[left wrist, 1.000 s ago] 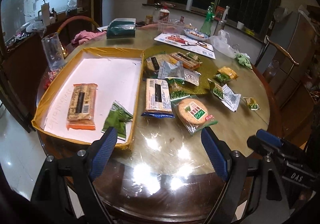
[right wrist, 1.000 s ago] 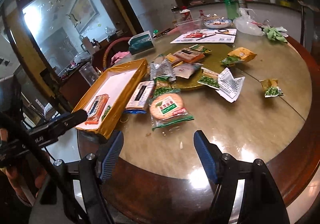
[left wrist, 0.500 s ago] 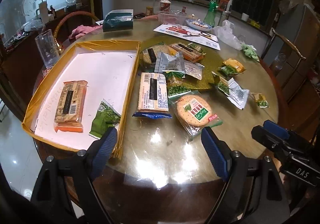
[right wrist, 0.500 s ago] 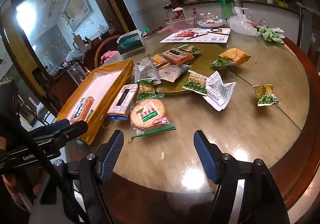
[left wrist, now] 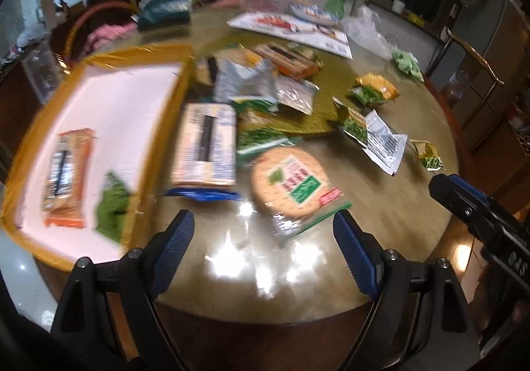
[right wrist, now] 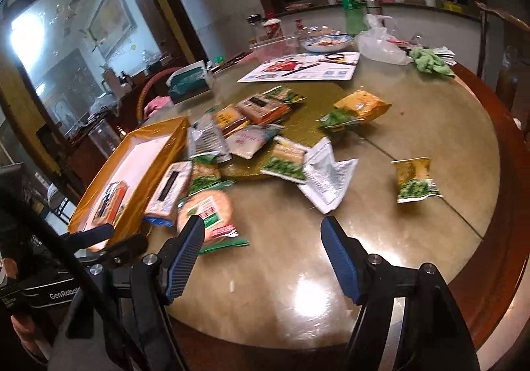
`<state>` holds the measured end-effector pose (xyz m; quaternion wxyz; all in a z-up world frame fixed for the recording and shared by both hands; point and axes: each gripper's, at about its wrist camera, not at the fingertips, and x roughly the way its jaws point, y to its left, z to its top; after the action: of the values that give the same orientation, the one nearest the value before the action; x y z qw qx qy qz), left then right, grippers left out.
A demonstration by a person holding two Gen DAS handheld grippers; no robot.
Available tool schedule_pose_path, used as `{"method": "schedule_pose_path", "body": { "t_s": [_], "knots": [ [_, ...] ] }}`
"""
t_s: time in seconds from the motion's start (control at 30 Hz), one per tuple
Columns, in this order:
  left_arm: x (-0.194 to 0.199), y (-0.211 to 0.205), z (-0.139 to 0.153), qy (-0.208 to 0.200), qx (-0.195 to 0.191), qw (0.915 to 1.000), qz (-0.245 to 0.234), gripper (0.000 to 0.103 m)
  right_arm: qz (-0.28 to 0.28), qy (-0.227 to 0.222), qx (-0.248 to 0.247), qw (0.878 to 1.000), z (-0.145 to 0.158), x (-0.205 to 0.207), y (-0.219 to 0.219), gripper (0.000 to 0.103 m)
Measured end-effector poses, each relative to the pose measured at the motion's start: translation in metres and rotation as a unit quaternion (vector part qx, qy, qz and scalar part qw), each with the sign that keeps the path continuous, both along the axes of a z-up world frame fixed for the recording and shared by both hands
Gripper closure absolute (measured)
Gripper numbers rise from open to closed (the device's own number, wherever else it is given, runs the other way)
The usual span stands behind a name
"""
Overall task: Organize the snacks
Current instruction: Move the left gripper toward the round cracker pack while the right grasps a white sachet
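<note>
Blue-padded jaws on both claws are spread wide with nothing between them. The left claw (left wrist: 263,235) hangs over the near edge of the round bench (left wrist: 381,205), just short of the round cracker pack (left wrist: 290,184), which lies flat on the glassy top. Beside that pack sits a rectangular biscuit pack (left wrist: 205,144) with a blue end, right up against the gold-edged tray (left wrist: 159,139). Inside the tray are an orange biscuit pack (left wrist: 66,177) and a green pouch (left wrist: 111,207), side by side. The right claw (right wrist: 261,238) hovers above bare bench, with a crumpled silver wrapper (right wrist: 326,172) further in and a small yellow-green pea packet (right wrist: 414,180) off alone to the right. More snacks pile on the gold mat (right wrist: 314,113) mid-bench. The left view is pretty blurry.
</note>
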<state>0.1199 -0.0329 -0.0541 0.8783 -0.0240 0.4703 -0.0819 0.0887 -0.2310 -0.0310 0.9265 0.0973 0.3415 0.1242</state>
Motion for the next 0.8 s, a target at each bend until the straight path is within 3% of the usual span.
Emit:
{"method": "schedule_pose_path", "body": {
  "t_s": [0.17, 0.33, 0.43, 0.57, 0.73, 0.8],
  "knots": [
    [0.036, -0.021, -0.021, 0.065, -0.013, 0.9978, 0.004, 0.017, -0.021, 0.006, -0.005, 1.0, -0.006, 0.0, -0.017, 0.03],
    [0.06, -0.042, -0.039, 0.089, 0.041, 0.9948, 0.03, 0.017, -0.024, 0.007, -0.011, 1.0, -0.01, 0.002, -0.031, 0.03],
    [0.059, -0.045, -0.043, 0.071, 0.064, 0.9952, 0.023, 0.016, -0.02, 0.012, -0.007, 1.0, -0.012, 0.014, -0.037, 0.03],
    [0.038, -0.038, -0.039, 0.045, 0.058, 0.9973, -0.009, 0.027, -0.017, 0.035, -0.003, 0.999, -0.017, 0.049, -0.039, 0.033],
    [0.001, -0.031, -0.037, 0.032, 0.062, 0.9949, -0.073, 0.027, -0.037, 0.067, -0.019, 0.997, -0.031, 0.095, -0.035, 0.038],
    [-0.01, -0.026, -0.037, 0.035, 0.057, 0.9936, -0.09, 0.026, -0.043, 0.081, -0.016, 0.996, -0.039, 0.107, -0.036, 0.044]
  ]
}}
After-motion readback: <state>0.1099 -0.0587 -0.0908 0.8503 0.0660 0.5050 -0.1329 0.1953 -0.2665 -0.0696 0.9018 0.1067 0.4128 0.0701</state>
